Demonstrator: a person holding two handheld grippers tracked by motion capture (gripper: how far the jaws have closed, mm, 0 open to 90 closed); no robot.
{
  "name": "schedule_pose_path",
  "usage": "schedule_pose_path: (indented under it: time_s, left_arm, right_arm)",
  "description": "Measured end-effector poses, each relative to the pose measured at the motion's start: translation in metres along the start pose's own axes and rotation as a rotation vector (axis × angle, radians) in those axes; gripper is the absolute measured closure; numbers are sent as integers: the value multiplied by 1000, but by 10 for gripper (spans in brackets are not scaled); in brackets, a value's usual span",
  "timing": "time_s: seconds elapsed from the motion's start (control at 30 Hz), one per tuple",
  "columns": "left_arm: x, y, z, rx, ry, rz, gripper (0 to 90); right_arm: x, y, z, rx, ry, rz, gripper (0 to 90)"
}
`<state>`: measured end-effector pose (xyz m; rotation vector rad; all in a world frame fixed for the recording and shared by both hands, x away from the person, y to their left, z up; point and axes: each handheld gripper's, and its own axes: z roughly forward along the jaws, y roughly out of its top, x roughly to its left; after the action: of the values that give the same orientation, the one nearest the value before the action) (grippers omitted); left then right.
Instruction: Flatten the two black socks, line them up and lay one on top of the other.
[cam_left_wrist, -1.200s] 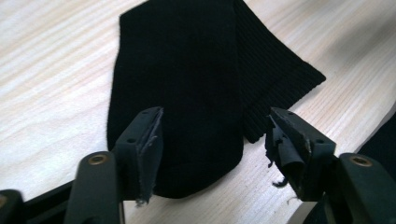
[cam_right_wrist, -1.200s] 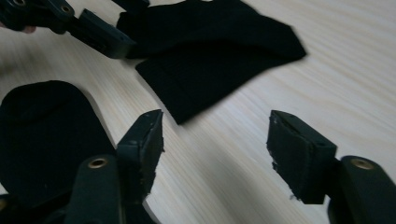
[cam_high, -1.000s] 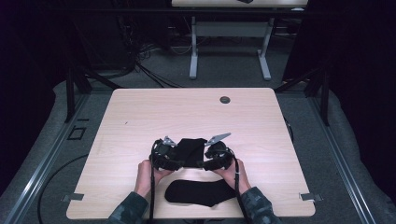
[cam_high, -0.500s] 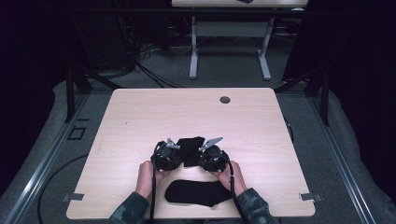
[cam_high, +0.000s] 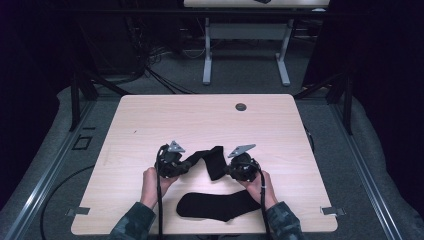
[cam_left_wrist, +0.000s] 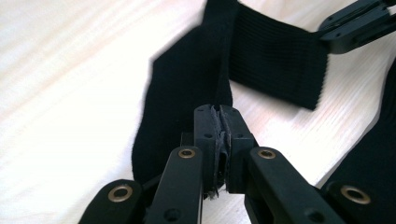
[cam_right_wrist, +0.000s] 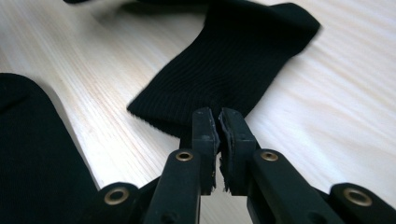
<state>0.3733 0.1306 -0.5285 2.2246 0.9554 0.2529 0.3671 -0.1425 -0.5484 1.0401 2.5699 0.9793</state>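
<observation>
A black sock (cam_high: 214, 161) hangs stretched between my two grippers over the middle of the wooden table (cam_high: 200, 125). My left gripper (cam_high: 189, 162) has just been closing and is shut on one end of the sock (cam_left_wrist: 187, 93), with fabric pinched between the pads. My right gripper (cam_high: 227, 170) has also just been closing and is shut on the ribbed cuff end (cam_right_wrist: 233, 60). A second black sock (cam_high: 217, 205) lies flat near the front edge, between the person's forearms. The second sock (cam_right_wrist: 32, 154) also lies at the left of the right gripper view.
A small dark round grommet (cam_high: 241, 106) sits in the tabletop near the far edge. Metal brackets mark the front corners (cam_high: 330, 210). Beyond the table stand the legs of another desk (cam_high: 206, 55) and floor cables.
Both grippers have shut on the sock that lay bunched between them. They have lifted it a little and drawn apart, so it now stretches out between them.
</observation>
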Motion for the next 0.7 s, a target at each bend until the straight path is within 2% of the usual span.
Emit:
schedule_pose_path:
  time_s: [0.1,0.2,0.3,0.4,0.43,0.47,0.5,0.53,0.57,0.6,0.63,0.7]
  left_arm:
    - [2,2,-4,-21,2,2,867]
    - [4,2,-7,-38,-11,24,866]
    - [3,-1,-3,-26,-29,37,862]
    - [2,-9,7,18,-58,49,840]
    - [1,-11,12,47,-76,43,800]
    - [0,-13,15,66,-79,47,709]
    - [-1,-15,16,80,-92,56,680]
    - [-1,-16,17,90,-100,56,617]
    - [0,-18,15,96,-95,40,541]
    - [1,-19,12,88,-95,32,483]
    - [4,-20,8,70,-104,10,468]
    - [10,-20,1,35,-82,-38,407]
  right_arm:
    - [-8,-3,-13,-19,-24,-5,857]
    - [-18,-7,-26,-27,-56,1,857]
    - [-27,-13,-35,-19,-88,-11,856]
    - [-37,-24,-38,9,-99,-11,842]
    - [-40,-28,-35,22,-100,-3,825]
    - [-43,-32,-32,42,-99,10,796]
    - [-46,-35,-30,58,-94,14,746]
    - [-50,-39,-28,71,-75,22,685]
    - [-52,-41,-28,74,-54,36,651]
    - [-57,-46,-31,61,-45,74,562]
    - [-60,-47,-34,58,-29,94,540]
    - [-66,-49,-41,22,10,155,508]
